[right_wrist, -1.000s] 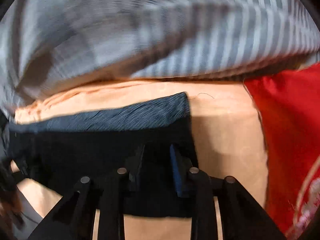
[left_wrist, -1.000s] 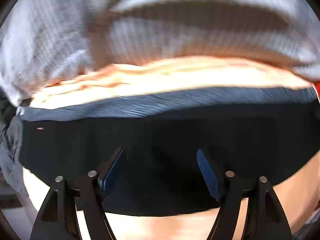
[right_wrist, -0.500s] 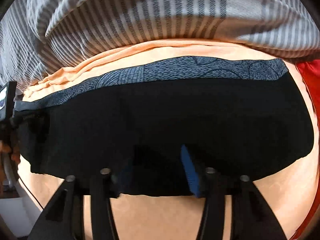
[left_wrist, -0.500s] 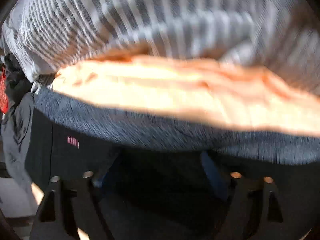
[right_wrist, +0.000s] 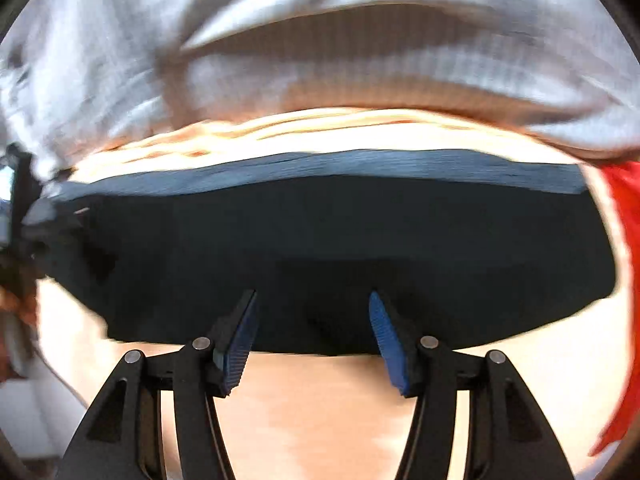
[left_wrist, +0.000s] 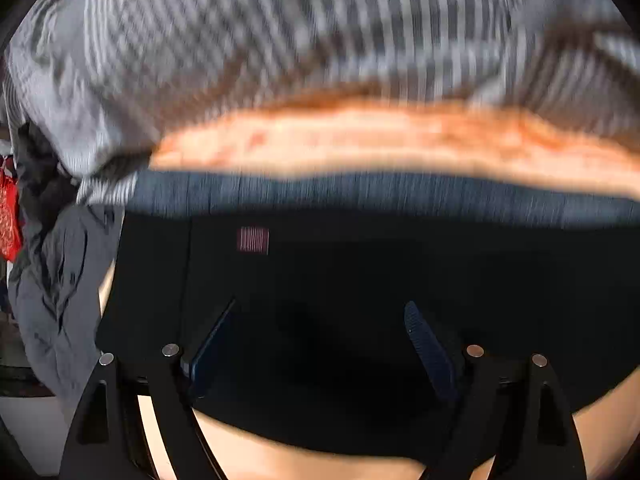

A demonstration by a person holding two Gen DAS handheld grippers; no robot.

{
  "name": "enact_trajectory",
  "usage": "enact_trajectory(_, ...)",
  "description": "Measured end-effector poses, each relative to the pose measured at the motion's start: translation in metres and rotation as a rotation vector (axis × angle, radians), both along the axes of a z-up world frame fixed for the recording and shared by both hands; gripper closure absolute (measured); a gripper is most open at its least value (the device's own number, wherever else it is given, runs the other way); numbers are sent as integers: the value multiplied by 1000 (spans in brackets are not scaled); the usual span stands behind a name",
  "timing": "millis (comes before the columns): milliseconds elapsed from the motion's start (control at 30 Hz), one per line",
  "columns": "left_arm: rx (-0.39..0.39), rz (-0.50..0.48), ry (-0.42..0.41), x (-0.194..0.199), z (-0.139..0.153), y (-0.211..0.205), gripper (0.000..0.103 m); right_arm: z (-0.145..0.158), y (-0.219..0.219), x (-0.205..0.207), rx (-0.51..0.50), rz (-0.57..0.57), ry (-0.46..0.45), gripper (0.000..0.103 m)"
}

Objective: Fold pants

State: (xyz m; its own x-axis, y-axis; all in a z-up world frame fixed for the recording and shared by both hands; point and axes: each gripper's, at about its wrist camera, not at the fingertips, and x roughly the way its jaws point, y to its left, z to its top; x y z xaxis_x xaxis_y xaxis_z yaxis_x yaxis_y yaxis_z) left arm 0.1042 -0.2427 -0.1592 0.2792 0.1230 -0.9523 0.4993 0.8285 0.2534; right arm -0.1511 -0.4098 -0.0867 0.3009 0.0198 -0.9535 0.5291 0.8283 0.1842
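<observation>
The black pants [left_wrist: 340, 272] lie folded flat on a peach sheet [left_wrist: 360, 144], grey-blue waistband [left_wrist: 360, 196] on the far side and a small red label [left_wrist: 253, 240] near their left end. My left gripper [left_wrist: 320, 306] hovers open above the dark cloth, with nothing pinched between its blue pads. In the right wrist view the same pants [right_wrist: 320, 232] and waistband [right_wrist: 320, 168] span the frame. My right gripper [right_wrist: 313, 295] hangs over their near edge, its jaws opening and nothing between them.
A grey-and-white striped duvet [left_wrist: 280, 40] is bunched along the far side, also in the right view [right_wrist: 320, 60]. A crumpled grey garment [left_wrist: 52, 280] lies left of the pants. Red cloth [right_wrist: 624, 208] sits at the right. Bare peach sheet [right_wrist: 320, 400] lies below the right gripper.
The right gripper's jaws have spread from nearly together and it slid left, away from the red cloth. The left gripper moved left along the pants, toward the label end.
</observation>
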Motion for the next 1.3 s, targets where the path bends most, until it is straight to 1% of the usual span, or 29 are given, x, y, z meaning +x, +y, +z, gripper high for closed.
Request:
enact_trajectory(67, 24, 35, 43, -11, -19, 17, 18, -10, 30, 25, 20, 38, -9, 42)
enact_trajectory(100, -2, 52, 44, -14, -22, 25, 17, -16, 38, 32, 25, 41, -9, 42)
enact_trajectory(133, -37, 58, 17, -18, -23, 31, 16, -25, 46, 39, 39, 46, -1, 42)
enact_trajectory(167, -42, 52, 6, -19, -25, 35, 13, -40, 56, 43, 49, 56, 44, 43)
enact_trajectory(200, -41, 44, 1, -21, -27, 36, 13, -50, 66, 43, 33, 65, 96, 42)
enact_trajectory(233, -44, 39, -1, -22, -27, 37, 13, -47, 80, 42, -57, 105, 88, 42)
enact_trajectory(267, -39, 33, 6, -23, -26, 36, 13, -44, 87, 42, -74, 130, 97, 42)
enact_trajectory(300, -33, 26, 12, -24, -25, 36, 13, -40, 94, 39, -48, 159, 106, 42)
enact_trajectory(333, -29, 24, 17, -26, -23, 34, 13, -35, 96, 34, -25, 165, 93, 42)
enact_trajectory(400, -17, 32, 33, -34, -17, 29, 13, -24, 94, 20, 43, 139, 66, 41)
enact_trajectory(433, -12, 30, 44, -40, -14, 26, 13, -18, 87, 7, 103, 89, 47, 41)
enact_trajectory(467, -10, 17, 53, -48, -10, 23, 13, -15, 82, -4, 135, 43, 38, 41)
enact_trajectory(500, -9, 3, 55, -52, -4, 15, 13, -15, 78, -10, 152, 12, 36, 41)
enact_trajectory(567, -15, -51, 51, -72, 8, 1, 13, -15, 69, -27, 190, -74, 36, 40)
enact_trajectory(600, -19, -79, 50, -81, 13, -6, 13, -18, 69, -28, 199, -103, 37, 40)
enact_trajectory(733, -47, -171, 74, -120, 28, -46, 13, -25, 56, -61, 231, -205, 50, 39)
enact_trajectory(867, -80, -240, 100, -155, 34, -91, 13, -30, 38, -94, 265, -274, 46, 39)
enact_trajectory(1000, -110, -284, 118, -180, 36, -132, 13, -25, -2, -121, 288, -385, -18, 39)
enact_trajectory(1133, -123, -303, 132, -196, 34, -163, 13, -15, -62, -150, 245, -519, -79, 39)
enact_trajectory(1233, -134, -291, 138, -200, 34, -182, 13, -12, -105, -167, 251, -604, -134, 39)
enact_trajectory(1300, -144, -268, 145, -199, 33, -191, 13, -14, -128, -181, 282, -661, -191, 39)
